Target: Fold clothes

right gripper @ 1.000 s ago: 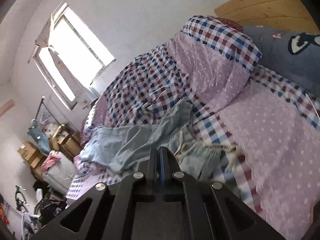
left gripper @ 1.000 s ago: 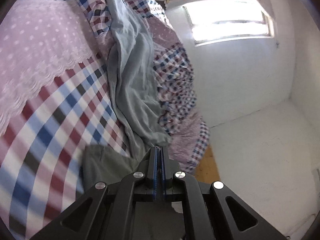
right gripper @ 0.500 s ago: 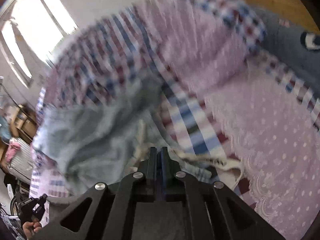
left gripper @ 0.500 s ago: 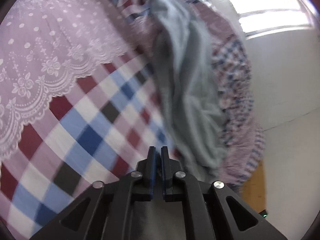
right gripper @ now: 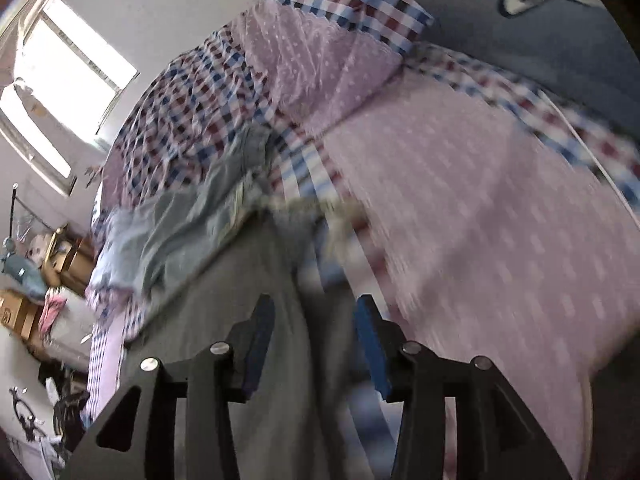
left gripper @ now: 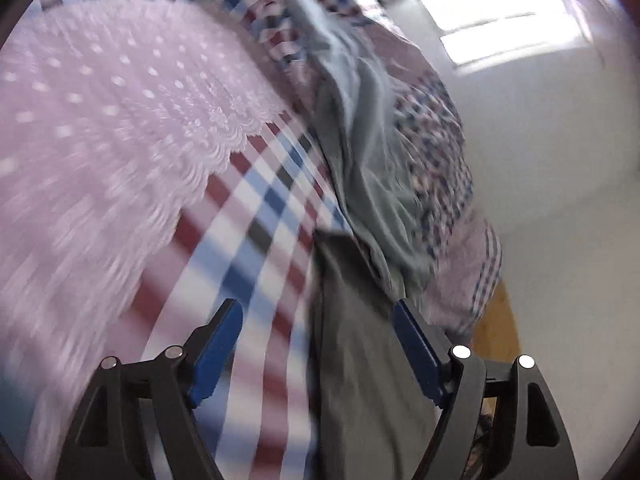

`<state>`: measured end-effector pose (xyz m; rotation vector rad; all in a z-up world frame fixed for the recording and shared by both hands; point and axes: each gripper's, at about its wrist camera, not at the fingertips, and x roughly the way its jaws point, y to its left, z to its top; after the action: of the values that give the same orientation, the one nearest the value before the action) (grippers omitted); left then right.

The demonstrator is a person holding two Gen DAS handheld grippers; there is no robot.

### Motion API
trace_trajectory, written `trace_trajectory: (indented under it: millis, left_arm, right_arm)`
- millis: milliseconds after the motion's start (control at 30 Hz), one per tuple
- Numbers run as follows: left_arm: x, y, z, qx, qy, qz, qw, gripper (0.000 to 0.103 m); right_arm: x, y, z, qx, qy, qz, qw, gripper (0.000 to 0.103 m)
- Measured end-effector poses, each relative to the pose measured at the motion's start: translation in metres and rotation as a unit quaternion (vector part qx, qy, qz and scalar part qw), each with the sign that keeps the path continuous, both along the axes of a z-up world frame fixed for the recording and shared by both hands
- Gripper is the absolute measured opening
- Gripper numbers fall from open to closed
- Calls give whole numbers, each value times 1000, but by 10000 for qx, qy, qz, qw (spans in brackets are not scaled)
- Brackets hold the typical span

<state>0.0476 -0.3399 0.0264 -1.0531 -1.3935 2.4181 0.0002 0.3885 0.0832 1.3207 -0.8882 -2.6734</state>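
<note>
A grey garment [left gripper: 360,360] lies on the checked bedsheet [left gripper: 256,240], running from the bottom of the left wrist view up toward a pale blue-grey garment [left gripper: 360,152]. My left gripper [left gripper: 318,316] is open, its blue pads either side of the grey cloth's edge. In the right wrist view the same grey garment [right gripper: 256,300] spreads under my right gripper [right gripper: 314,312], which is open with a fold of the cloth between its pads. Beyond it lie the pale blue garment [right gripper: 192,216] and a cream drawstring [right gripper: 320,208].
A pink lace-edged cover [left gripper: 100,120] fills the left of the bed. A checked pillow [right gripper: 340,12] and a blue pillow [right gripper: 540,40] sit by the wooden headboard. A white wall and window [left gripper: 508,28] stand past the bed edge; boxes and clutter [right gripper: 36,280] stand on the floor.
Both grippers were shut a second ago and have now opened. Both cameras have dropped closer to the bed, and the grey garment now lies loose between the fingers.
</note>
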Motion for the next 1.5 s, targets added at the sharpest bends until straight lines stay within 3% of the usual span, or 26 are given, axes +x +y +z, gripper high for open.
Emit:
trace_trajectory:
  millis: [133, 233, 333, 467, 567, 600, 667, 700, 733, 767, 800, 867, 1000, 1067, 1133, 1233, 1300, 1367, 1400, 1433, 1500]
  left_arm:
    - [51, 25, -1, 276, 18, -87, 9996, 81]
    - [74, 46, -3, 353, -80, -175, 9992, 81]
    - [91, 66, -3, 234, -224, -167, 9993, 81]
    - [109, 78, -20, 706, -298, -59, 9970, 81]
    - [110, 84, -25, 858, -246, -24, 9960, 81]
    - [108, 86, -24, 863, -184, -57, 9961, 81]
    - [102, 93, -24, 938, -122, -182, 9953, 80]
    - [99, 97, -24, 978, -93, -248, 9949, 79]
    - [95, 100, -27, 970, -165, -306, 9947, 75]
    - [91, 104, -31, 952, -257, -363, 9945, 60]
    - [87, 107, -34, 933, -349, -420, 9941, 36]
    - [80, 113, -41, 925, -520, -518, 9930, 8]
    - [78, 113, -34, 873, -223, -416, 9951, 1]
    - [82, 110, -23, 805, 78, -299, 9963, 1]
    - [83, 107, -21, 758, 76, -268, 9967, 1]
    - [81, 109, -28, 674, -176, -367, 9969, 1]
    - [81, 112, -31, 555, -353, -425, 9969, 1]
    - [81, 110, -33, 591, -372, -422, 9967, 1]
    - [81, 110, -34, 617, -374, -418, 9965, 1]
    - [81, 109, -35, 643, -376, -413, 9964, 1]
    - [81, 107, -37, 716, -358, -404, 9960, 1]
  right_arm:
    - [67, -14, -8, 251, -146, 273, 9992, 48]
    - [95, -24, -16, 294, -196, 584, 9977, 48]
    - [108, -33, -28, 512, -277, 1000, 9933, 48]
    - [113, -40, -33, 930, -207, 1261, 9874, 46]
    - [113, -50, -29, 1090, 19, 1450, 9834, 44]
    - [112, -55, -28, 1180, 72, 1537, 9810, 41]
    - [111, -67, -29, 1376, 107, 1728, 9752, 19]
    - [109, -72, -32, 1508, 39, 1805, 9719, 1]
    - [108, -76, -34, 1694, -32, 1827, 9685, 1]
    - [110, -79, -35, 1806, -32, 1836, 9663, 1]
    - [111, -79, -34, 1874, -7, 1832, 9650, 1]
    - [117, -77, -28, 2091, 119, 1704, 9629, 0]
    - [126, -63, -16, 2453, 331, 1269, 9605, 0]
    - [125, -51, -17, 2804, 148, 942, 9551, 0]
    - [124, -37, -19, 3033, -39, 630, 9508, 0]
    - [125, -18, -23, 2290, -32, 629, 9714, 0]
    - [129, -27, -18, 2012, 225, 864, 9755, 3]
    - [131, -41, -15, 1970, 378, 1097, 9735, 13]
    - [130, -49, -16, 2006, 385, 1226, 9712, 33]
    - [129, -57, -18, 2028, 374, 1358, 9690, 45]
    - [125, -69, -23, 2089, 318, 1509, 9657, 44]
